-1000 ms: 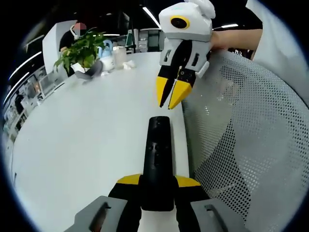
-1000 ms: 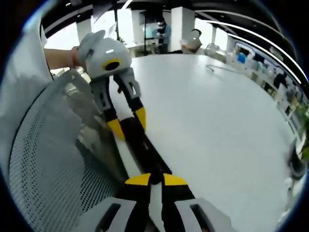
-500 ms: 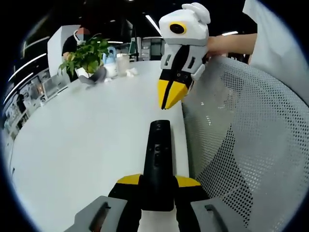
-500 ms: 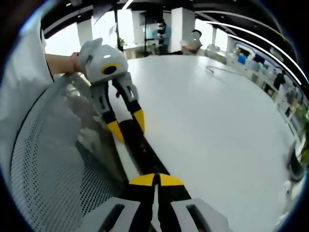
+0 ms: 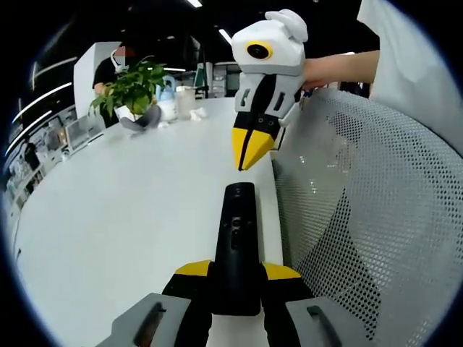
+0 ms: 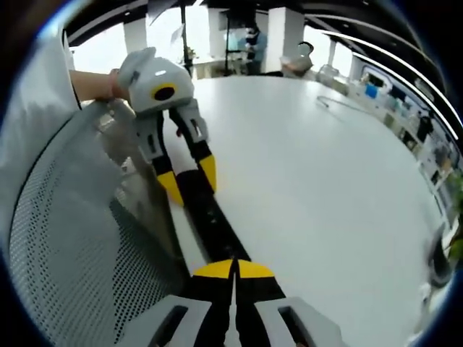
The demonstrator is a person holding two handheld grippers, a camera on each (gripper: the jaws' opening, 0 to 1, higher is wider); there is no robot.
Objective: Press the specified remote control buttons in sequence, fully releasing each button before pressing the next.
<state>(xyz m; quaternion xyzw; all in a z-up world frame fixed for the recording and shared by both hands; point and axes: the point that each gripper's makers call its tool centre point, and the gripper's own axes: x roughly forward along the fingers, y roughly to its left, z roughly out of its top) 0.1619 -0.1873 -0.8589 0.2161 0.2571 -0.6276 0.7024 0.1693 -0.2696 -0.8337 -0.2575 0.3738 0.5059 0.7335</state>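
A long black remote (image 5: 237, 231) lies along the white table's edge, and my left gripper (image 5: 236, 269) is shut on its near end. In the left gripper view, my right gripper (image 5: 249, 150) comes down from the top with its yellow tips shut, hanging just above the remote's far end with a small gap. In the right gripper view, my right gripper (image 6: 233, 266) is shut over the remote (image 6: 213, 220). Beyond it, the left gripper (image 6: 189, 177) straddles the remote's other end.
A grey mesh chair back (image 5: 362, 217) stands close against the table edge beside the remote. The white table (image 5: 130, 217) stretches away to a potted plant (image 5: 130, 83) and cups (image 5: 181, 97) at its far end. A thin cable (image 6: 340, 105) lies across the table.
My right gripper's jaws, slightly parted a second ago, have shut. It stays above the remote's far end. The left gripper keeps its hold.
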